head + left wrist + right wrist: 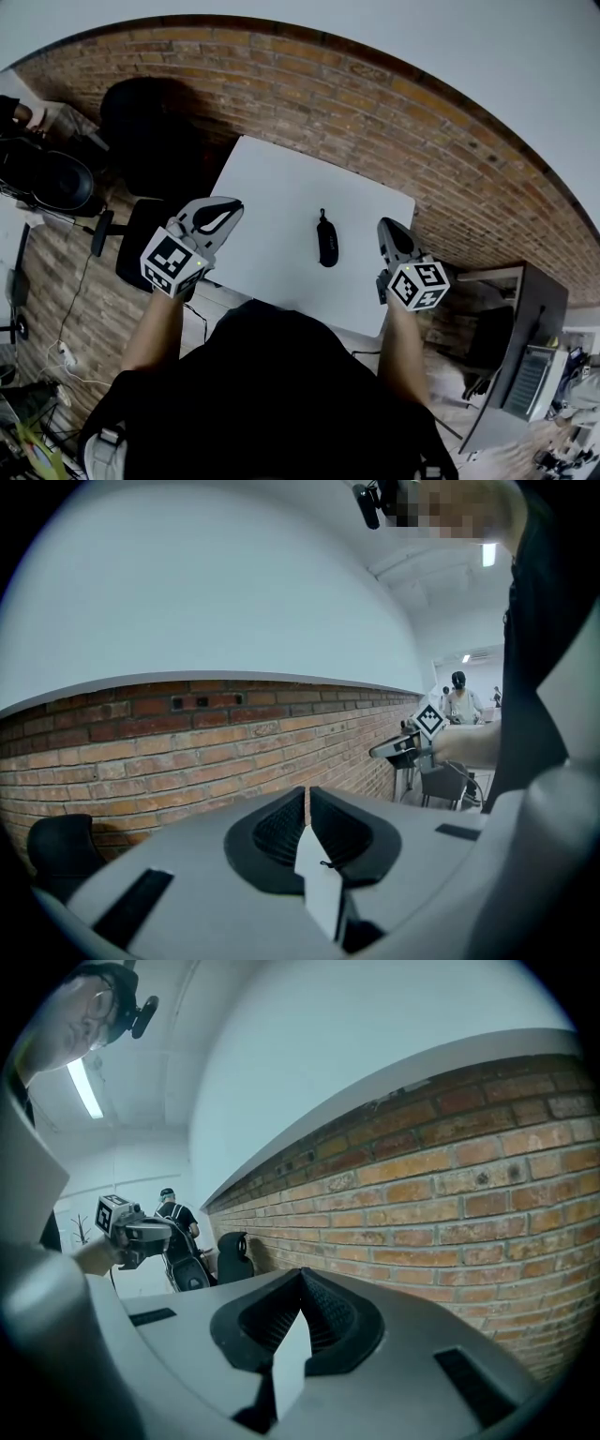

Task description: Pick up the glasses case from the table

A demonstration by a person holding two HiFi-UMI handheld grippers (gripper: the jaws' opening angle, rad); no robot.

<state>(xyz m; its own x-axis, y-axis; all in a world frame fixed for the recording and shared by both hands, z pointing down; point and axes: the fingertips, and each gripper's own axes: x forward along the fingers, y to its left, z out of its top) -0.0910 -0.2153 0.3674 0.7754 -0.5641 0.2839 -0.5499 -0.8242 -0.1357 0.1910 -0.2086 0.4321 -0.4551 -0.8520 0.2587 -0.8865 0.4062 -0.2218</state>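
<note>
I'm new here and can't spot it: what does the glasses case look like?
Find the white table by the brick wall. Near its middle lies the glasses case: small, black and oblong, the only thing lying on that white top.

1. It looked like an office-style lab or studio; a bare brick wall [394, 112] ran behind a plain white worktop [281, 178].
2. A black office chair [141, 122] stood by the wall; cables [73, 309] trailed over the floor; a side desk [534, 291] carried equipment.
3. A strip light [86, 1089] hung overhead.
</note>
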